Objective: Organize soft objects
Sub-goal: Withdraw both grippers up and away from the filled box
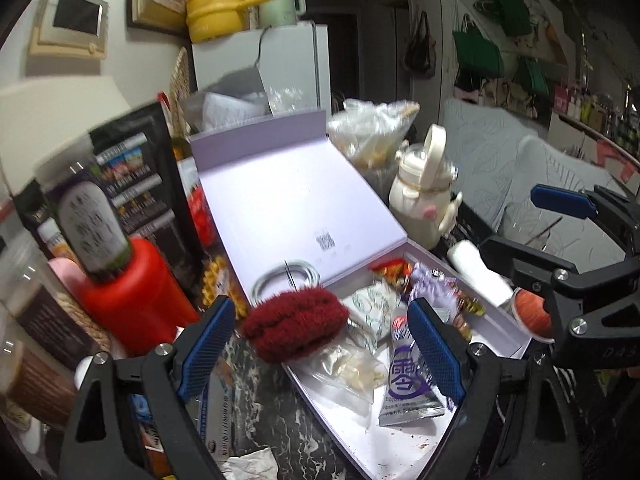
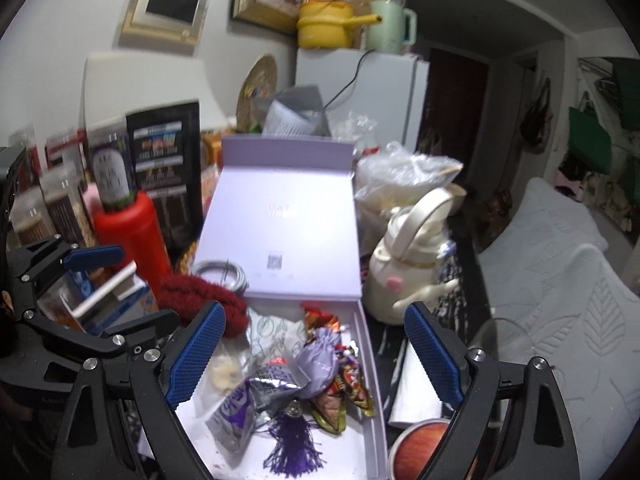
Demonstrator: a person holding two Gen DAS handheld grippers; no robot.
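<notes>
A fuzzy dark-red knitted piece lies over the near-left rim of an open lilac box; it also shows in the right wrist view. My left gripper is open, its fingers on either side of the red piece, just short of it. My right gripper is open above the box, over a lilac satin pouch with a purple tassel. The right gripper also shows in the left wrist view. Snack packets and a patterned sachet lie in the box.
A red bottle, dark cartons and jars crowd the left. The box lid stands open behind. A cream kettle-shaped bottle, a plastic bag and an orange round lid sit right. A white cushioned seat lies far right.
</notes>
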